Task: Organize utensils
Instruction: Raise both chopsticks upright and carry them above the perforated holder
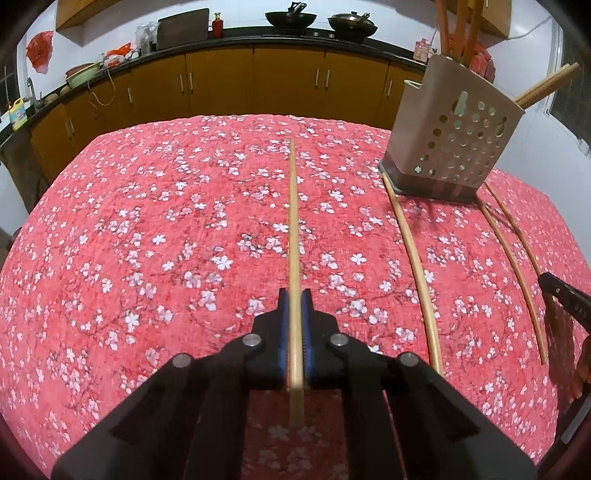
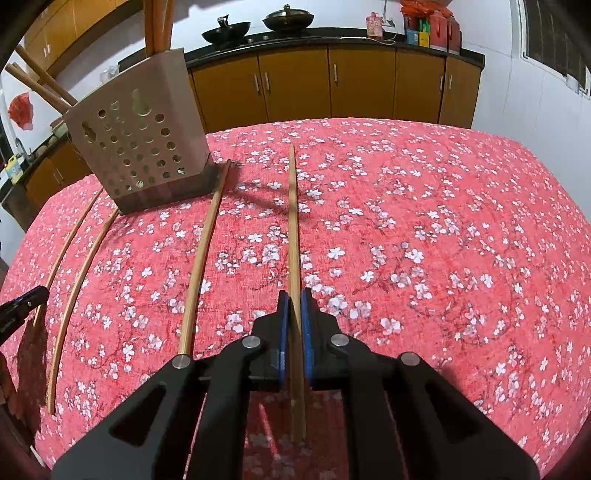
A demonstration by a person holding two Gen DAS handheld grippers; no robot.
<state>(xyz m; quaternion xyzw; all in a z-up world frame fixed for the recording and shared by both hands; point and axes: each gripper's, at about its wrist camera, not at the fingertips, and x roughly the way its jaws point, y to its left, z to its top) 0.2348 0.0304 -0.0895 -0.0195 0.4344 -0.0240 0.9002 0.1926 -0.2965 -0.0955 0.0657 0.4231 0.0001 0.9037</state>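
My left gripper [image 1: 294, 295] is shut on a wooden chopstick [image 1: 293, 221] that points straight ahead over the table. My right gripper [image 2: 293, 297] is shut on another chopstick [image 2: 293, 221], also pointing ahead. A beige perforated utensil holder [image 1: 456, 129] stands at the far right in the left wrist view and at the far left in the right wrist view [image 2: 138, 127], with several chopsticks standing in it. Three loose chopsticks lie on the cloth near the holder: one [image 1: 413, 258], a second [image 1: 511, 266] and a third [image 1: 517, 232].
The table wears a red cloth with white blossoms [image 1: 166, 240]. Yellow kitchen cabinets [image 1: 221, 81] and a black counter with woks [image 1: 291, 18] run behind it. The other gripper's tip shows at the right edge [image 1: 561, 291] and at the left edge [image 2: 22, 306].
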